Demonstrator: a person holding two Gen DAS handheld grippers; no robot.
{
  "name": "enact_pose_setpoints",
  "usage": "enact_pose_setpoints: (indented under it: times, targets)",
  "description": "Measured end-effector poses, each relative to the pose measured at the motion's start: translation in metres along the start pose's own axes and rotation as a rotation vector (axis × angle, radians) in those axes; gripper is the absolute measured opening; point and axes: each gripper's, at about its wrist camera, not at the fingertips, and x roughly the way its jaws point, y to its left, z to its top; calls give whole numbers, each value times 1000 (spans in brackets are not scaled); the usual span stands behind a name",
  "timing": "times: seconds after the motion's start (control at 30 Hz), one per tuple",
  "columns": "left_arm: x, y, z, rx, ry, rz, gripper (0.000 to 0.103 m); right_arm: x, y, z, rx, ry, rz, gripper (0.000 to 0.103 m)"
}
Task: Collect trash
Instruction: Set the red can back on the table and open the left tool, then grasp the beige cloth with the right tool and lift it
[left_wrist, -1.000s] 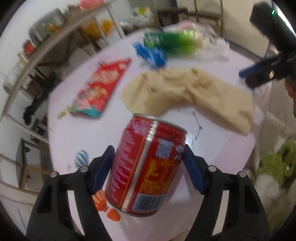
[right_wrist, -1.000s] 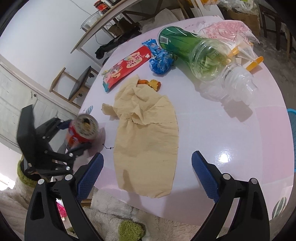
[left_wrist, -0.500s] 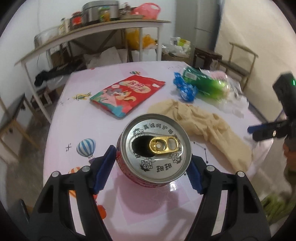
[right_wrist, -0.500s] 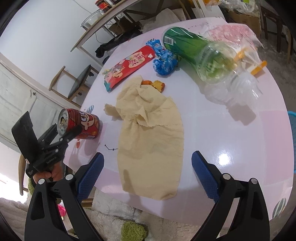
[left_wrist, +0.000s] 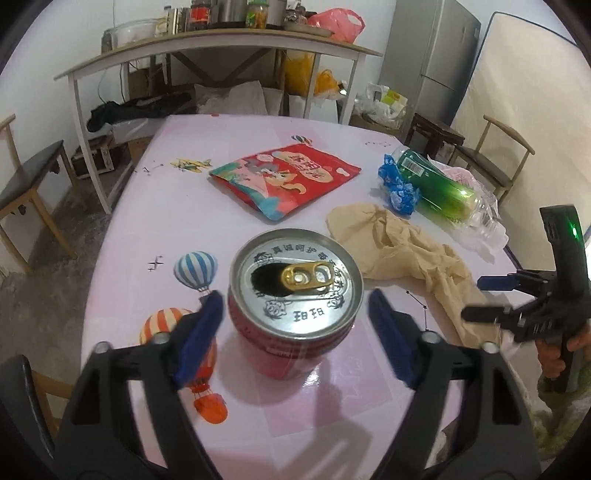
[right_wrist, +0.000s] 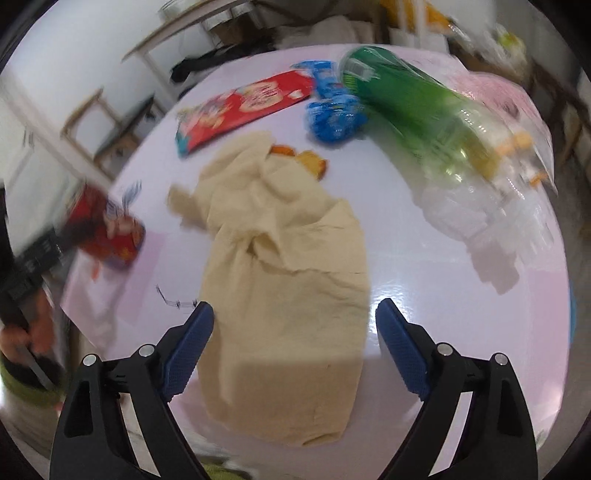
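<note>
The red can (left_wrist: 295, 314) stands upright on the pink desk (left_wrist: 147, 221), near its front edge, its silver top with the gold pull tab facing up and the opening already punched. The left claw (left_wrist: 295, 328) has its blue pads spread to either side of the can, with a gap showing on both sides, so it is open and not touching the can. Beyond the can lies a red snack bag (left_wrist: 284, 181), flat on the desk. To the right of the can is a crumpled beige paper (left_wrist: 406, 254), and past that paper a blue wrapper (left_wrist: 399, 188) sits just beside a green plastic bottle (left_wrist: 439, 188) lying on its side. Left of the can, balloon prints (left_wrist: 195, 269) decorate the desk.

The right claw (right_wrist: 293, 347) hangs over the near end of the beige paper (right_wrist: 288, 277), its pads wide apart and holding nothing. In that blurred view the can (right_wrist: 110, 229) sits left of the paper.
</note>
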Motion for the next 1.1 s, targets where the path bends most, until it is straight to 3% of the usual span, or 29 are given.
enact_pose_setpoints:
  times: [0.1, 0.27, 0.47, 0.67, 0.8, 0.93, 1.1]
  targets:
    - [-9, -2, -2, 14, -26, 32, 86, 4, 15, -6, -100, 0, -102, 85]
    - [-46, 3, -2, -36, -134, 78, 86, 1, 18, -8, -131, -19, -94, 69]
    - [-99, -10, 1, -70, -243, -72, 88, -8, 28, -19, -198, -36, -57, 45]
    - [-97, -69, 9, 63, -239, -153, 88, -20, 20, -36, -176, -42, 3, 16]
    - [-61, -108, 8, 83, -160, -183, 88, -35, -1, -52, -102, -36, 69, 9]
    - [-22, -135, 5, 75, -99, -242, 74, -57, -19, -75, -51, -36, 107, 7]
    - [22, -160, -2, 121, -28, -138, 47, -97, -37, -98, 8, -77, 174, 7]
